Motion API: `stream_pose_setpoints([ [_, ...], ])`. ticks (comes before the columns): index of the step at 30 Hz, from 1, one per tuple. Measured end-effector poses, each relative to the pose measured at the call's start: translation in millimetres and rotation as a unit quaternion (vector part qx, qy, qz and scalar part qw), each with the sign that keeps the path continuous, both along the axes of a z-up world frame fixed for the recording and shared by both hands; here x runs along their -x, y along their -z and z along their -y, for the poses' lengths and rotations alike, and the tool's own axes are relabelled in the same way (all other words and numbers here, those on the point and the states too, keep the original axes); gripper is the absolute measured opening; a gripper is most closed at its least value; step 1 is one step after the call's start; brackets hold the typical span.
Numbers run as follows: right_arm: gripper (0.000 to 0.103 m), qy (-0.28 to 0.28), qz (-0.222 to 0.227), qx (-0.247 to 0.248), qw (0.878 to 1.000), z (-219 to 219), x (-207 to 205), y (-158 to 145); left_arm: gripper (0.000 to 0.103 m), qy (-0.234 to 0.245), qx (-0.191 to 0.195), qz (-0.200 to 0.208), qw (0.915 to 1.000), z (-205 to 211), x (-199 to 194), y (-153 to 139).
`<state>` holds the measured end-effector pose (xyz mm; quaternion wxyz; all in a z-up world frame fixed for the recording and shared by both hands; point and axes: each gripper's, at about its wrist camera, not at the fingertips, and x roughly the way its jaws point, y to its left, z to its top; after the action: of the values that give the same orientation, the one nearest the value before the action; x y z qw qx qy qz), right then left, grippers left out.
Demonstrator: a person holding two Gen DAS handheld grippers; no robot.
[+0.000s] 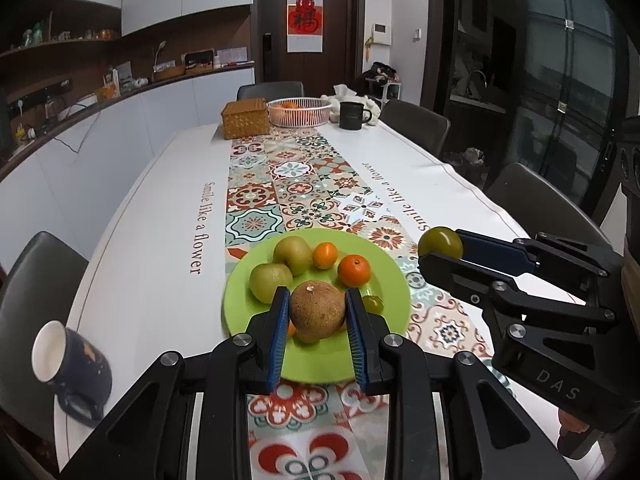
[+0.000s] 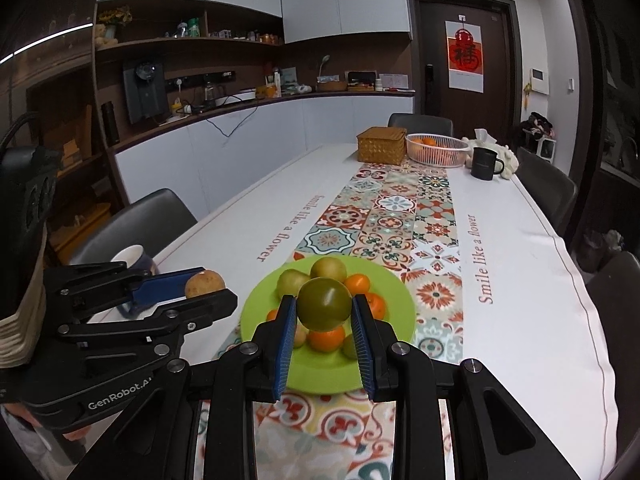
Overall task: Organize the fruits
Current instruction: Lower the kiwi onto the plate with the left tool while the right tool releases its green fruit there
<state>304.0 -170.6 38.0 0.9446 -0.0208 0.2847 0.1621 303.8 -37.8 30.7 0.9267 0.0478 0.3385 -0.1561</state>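
Left wrist view: both my grippers carry fruit above the green plate (image 1: 240, 280).

My left gripper (image 1: 318, 316) is clamped on a brown russet pear (image 1: 317, 311), pads pressing its left and right flanks, stem end up; it hangs over the near half of the plate. My right gripper (image 2: 324, 312) is clamped on a dark green round fruit (image 2: 325, 303), maybe an unripe tomato, can't tell for sure. From the left camera, that fruit (image 1: 440, 242) sits right of the plate, just off its rim, so my left is nearer the plate centre. On the plate: two green pears (image 1: 280, 268), mandarins (image 1: 354, 269), one small green fruit (image 1: 373, 304). A white basket (image 1: 300, 113) with oranges stands at the far end of the table, well apart, straight ahead of both grippers. I judge the next move is forward to it or down onto the plate.
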Motion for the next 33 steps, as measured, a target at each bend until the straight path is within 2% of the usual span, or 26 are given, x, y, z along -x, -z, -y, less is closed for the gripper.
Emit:
stream_pose_setpoints([
  [13,0.029,-0.004,-0.043,0.007,0.999,1,-59,42,0.028,-0.001,0.0,-0.04,0.9992,1,-57,41],
  [25,0.029,-0.005,-0.079,0.006,0.997,3,-81,74,0.028,0.002,-0.009,-0.073,0.9973,6,-78,72],
  [30,0.03,0.004,-0.083,-0.002,0.997,6,-83,78,0.043,-0.004,-0.01,-0.073,0.9973,3,-75,70],
  [33,0.039,0.016,-0.081,-0.01,0.997,10,-81,76,0.045,-0.016,-0.011,-0.067,0.9976,-1,-67,66],
])
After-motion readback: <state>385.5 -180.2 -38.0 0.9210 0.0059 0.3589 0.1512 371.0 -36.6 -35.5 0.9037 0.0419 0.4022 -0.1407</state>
